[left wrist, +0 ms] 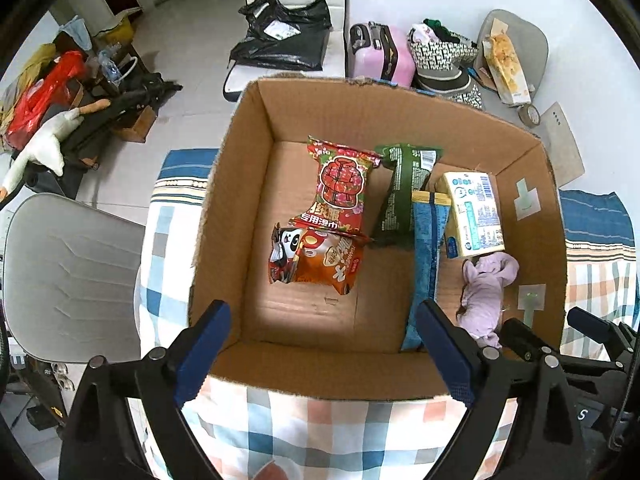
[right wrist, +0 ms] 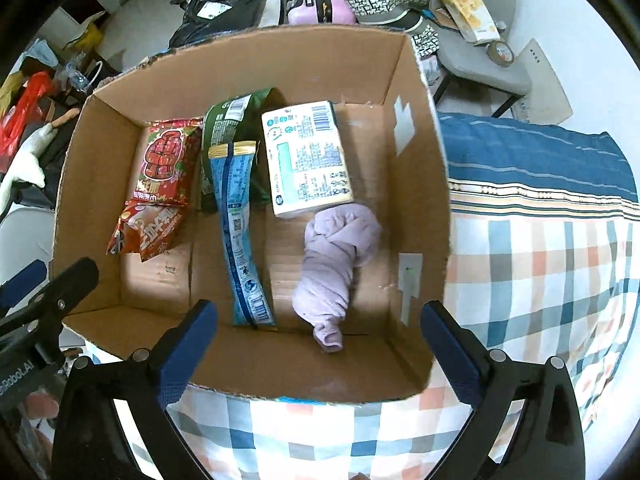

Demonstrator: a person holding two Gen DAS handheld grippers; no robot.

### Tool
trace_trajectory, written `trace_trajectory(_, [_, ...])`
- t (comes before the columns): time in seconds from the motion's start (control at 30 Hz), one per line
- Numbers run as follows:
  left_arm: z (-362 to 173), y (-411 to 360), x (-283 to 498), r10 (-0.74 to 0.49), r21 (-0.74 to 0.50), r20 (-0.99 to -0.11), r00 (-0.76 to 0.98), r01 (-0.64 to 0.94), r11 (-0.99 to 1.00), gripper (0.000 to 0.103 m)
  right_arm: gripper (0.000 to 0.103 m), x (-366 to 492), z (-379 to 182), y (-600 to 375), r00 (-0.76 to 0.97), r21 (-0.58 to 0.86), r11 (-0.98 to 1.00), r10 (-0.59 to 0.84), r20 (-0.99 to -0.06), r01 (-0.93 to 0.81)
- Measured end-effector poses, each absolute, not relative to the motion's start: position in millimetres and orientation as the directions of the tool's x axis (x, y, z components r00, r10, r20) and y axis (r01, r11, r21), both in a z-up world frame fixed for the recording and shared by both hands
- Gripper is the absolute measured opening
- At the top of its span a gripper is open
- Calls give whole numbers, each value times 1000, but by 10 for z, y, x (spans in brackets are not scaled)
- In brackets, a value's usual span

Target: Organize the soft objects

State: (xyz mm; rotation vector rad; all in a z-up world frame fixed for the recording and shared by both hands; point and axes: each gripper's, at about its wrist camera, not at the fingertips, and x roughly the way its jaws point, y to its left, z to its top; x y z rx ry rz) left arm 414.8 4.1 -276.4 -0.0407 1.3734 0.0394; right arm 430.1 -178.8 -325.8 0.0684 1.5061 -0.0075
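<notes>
Our two black grippers with blue pads

We see silver screws on the left gripper [left wrist: 322, 354] and right gripper [right wrist: 320, 352]; white lettering marks the left.

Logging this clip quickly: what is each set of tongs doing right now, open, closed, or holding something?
Left tongs: open, holding nothing, above the near edge of the cardboard box.
Right tongs: open, holding nothing, above the same box.

Pink suitcase [left wrist: 390, 54] beside black bag [left wrist: 280, 36]; grey chair [left wrist: 68, 280] left, checked blanket [right wrist: 540, 264].

Home bedroom, checked bedsheet [right wrist: 540, 248], pink suitcase [left wrist: 390, 54], cluttered tiled floor [left wrist: 188, 64]
</notes>
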Motion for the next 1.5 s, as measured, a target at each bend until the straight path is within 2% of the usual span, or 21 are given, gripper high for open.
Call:
trace_trajectory(0.3, [-2166,12,3685,11,-12,-950,312,-71,997,94,103,4022,-2817,-1861,135,45,998,39,-990,43])
trace_trajectory(0.7, [-1191,2,2766,16,-11,-889,458,-56,998,94,103,3039,-1746,-1876,328,68,998,66,-942,-8])
trace_trajectory(1.17, [-514,15,2015,10,-23,-855,519,-57,998,94,103,2041,-662,-2025,476,111,994,109,-873,-24])
trace_trajectory(1.5, [-160,2,1758,-2,-37,-823,568,-50,998,94,103,1595,-288,-2061,506,119,991,131,-852,-57])
